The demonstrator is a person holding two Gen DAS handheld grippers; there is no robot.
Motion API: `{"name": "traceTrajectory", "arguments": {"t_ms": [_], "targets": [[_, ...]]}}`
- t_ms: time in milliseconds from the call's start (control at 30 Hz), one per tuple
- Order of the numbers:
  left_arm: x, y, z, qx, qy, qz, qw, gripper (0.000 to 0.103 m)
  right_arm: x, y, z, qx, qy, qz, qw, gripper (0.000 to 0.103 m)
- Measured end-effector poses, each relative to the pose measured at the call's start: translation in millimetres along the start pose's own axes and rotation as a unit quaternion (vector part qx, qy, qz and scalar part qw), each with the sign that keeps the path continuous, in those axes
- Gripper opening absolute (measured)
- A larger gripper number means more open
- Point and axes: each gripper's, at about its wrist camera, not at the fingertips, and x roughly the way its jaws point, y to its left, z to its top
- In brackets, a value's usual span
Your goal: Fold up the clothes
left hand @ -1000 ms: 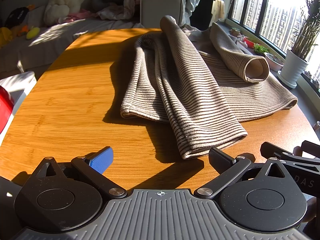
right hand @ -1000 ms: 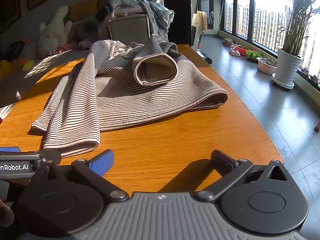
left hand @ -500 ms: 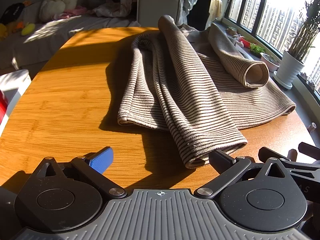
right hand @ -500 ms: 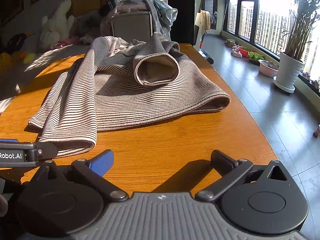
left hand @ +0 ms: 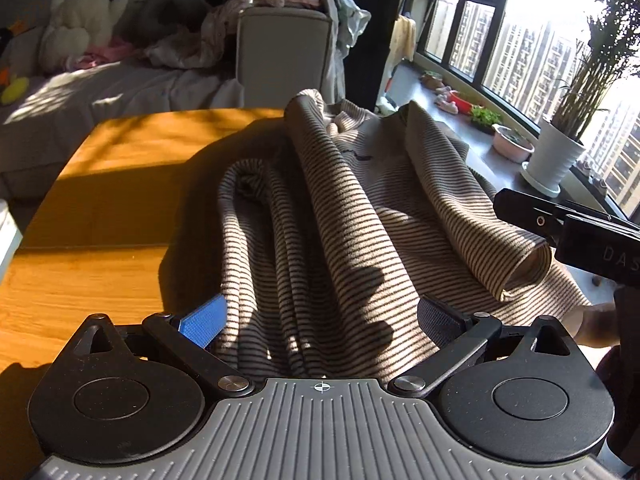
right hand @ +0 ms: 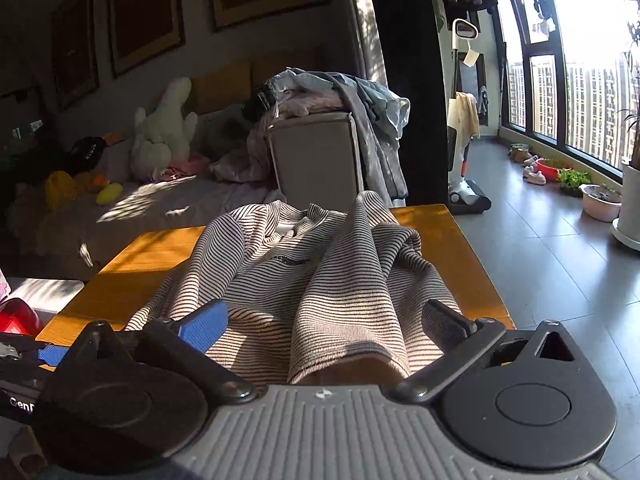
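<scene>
On a sunlit wooden table (left hand: 100, 184), both the left gripper (left hand: 320, 322) and right gripper (right hand: 326, 320) spread wide over a striped sweater's (left hand: 340, 240) near hem, gripping nothing.

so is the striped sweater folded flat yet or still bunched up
Still bunched up: the striped sweater lies in loose ridges on the wooden table, one sleeve rolled on top.
</scene>
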Motion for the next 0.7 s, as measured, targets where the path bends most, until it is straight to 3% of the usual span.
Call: {"name": "traceTrajectory", "arguments": {"t_ms": [100, 200, 267, 400, 700], "targets": [[17.9, 7.9, 14.1, -0.005, -0.021, 0.001, 0.9998, 0.103, 44.5, -10.6, 3.0, 0.029, 0.032, 0.016, 0.999, 0.103], [34.9, 17.6, 20.5, -0.014, -0.061, -0.042, 0.9971, 0.103, 85.0, -21.5, -4.3, 0.056, 0.068, 0.034, 0.996, 0.103], [46.1, 18.2, 20.8, -0.005, -0.062, -0.059, 0.9963, 0.103, 99.4, -28.6, -9.6, 0.079, 0.084, 0.052, 0.992, 0.103], [60.0, 8.9, 10.5, 0.031, -0.018, -0.071, 0.9968, 0.103, 94.5, -39.1, -15.4, 0.115, 0.086, 0.092, 0.985, 0.103], [7.3, 8.9, -22.5, 0.089, -0.036, -0.089, 0.9914, 0.103, 27.4, -29.2, -50.3, 0.136, 0.091, 0.155, 0.974, 0.103]]}}
